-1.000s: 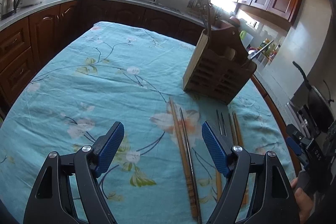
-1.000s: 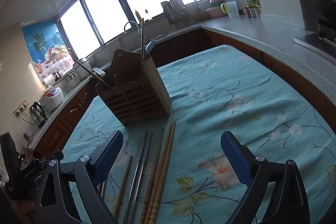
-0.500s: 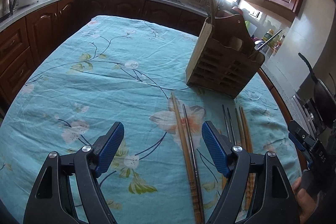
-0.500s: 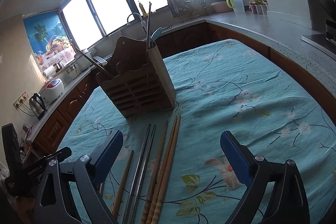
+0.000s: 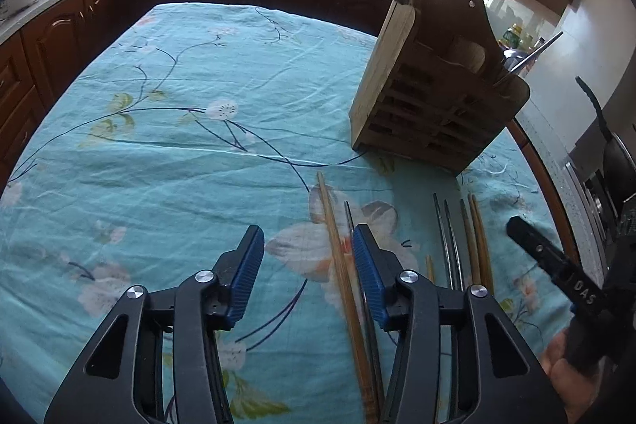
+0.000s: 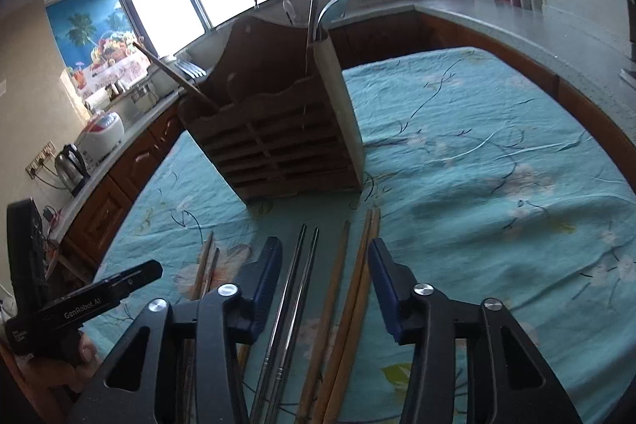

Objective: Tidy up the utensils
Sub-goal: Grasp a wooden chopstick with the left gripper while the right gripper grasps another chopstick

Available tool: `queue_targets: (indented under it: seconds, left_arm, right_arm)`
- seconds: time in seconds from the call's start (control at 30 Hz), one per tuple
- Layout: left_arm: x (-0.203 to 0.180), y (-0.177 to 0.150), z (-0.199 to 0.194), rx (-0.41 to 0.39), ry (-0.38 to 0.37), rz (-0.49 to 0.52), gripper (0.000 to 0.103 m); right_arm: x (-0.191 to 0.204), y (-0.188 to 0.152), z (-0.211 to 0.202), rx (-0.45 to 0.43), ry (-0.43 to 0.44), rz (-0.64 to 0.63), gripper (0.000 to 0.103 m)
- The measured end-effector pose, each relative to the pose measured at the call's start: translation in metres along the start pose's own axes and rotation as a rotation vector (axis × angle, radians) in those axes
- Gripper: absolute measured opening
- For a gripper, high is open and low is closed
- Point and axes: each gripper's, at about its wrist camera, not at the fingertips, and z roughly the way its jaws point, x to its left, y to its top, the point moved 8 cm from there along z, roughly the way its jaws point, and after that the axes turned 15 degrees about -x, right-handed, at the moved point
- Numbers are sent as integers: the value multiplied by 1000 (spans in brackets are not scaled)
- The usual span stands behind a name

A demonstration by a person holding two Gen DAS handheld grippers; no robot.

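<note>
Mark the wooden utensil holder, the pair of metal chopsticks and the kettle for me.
wooden utensil holder [image 6: 286, 150]: right wrist view, slatted front.
metal chopsticks [image 6: 302, 265]: right wrist view, upper shafts.
kettle [image 6: 71, 167]: right wrist view, steel body.

A wooden slatted holder [image 6: 286, 142] stands upright on the surface, with a few utensils sticking up out of it. In front of it chopsticks lie roughly parallel, tips toward the holder: a metal pair [image 6: 296, 289], wooden sticks [image 6: 357, 281] just right of them, and another wooden pair [image 6: 206, 265] to the left.
</note>
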Motion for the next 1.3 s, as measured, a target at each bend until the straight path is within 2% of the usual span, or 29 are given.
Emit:
queue_targets:
  seconds: [0.07,0.13,0.43,0.47,0.63,0.83,0.9,1.1,1.3]
  left_arm:
    - [-2,1,7,13,-5,7,44]
    - [-4,2,17,37,-12,10,40]
    - [-6,4,52,102,-8,23,28]
    - [-6,3,56,115,-10,24,25]
    - [-16,3,64,106,-11,75,22]
    - [-21,1,66,88,12,150,7]
    - [-20,2,66,90,8,146,7]
    - [-19,1,57,96,-11,120,4]
    - [-18,12,20,45,-68,57,4]
  right_arm:
    - [0,-5,10,34,-2,-2,34]
    - [-1,-10,21,72,-9,-7,25]
    - [-6,-24,53,165,-42,-34,18]
    - [-6,-24,55,166,-48,-44,17]
    - [-5,-22,61,176,-62,-91,16]
    - [-2,-25,62,168,-81,-139,14]
    - [-4,-25,61,166,-88,-136,9]
    - [-5,-20,60,175,-51,-51,6]
    - [5,4,26,103,10,-18,5]
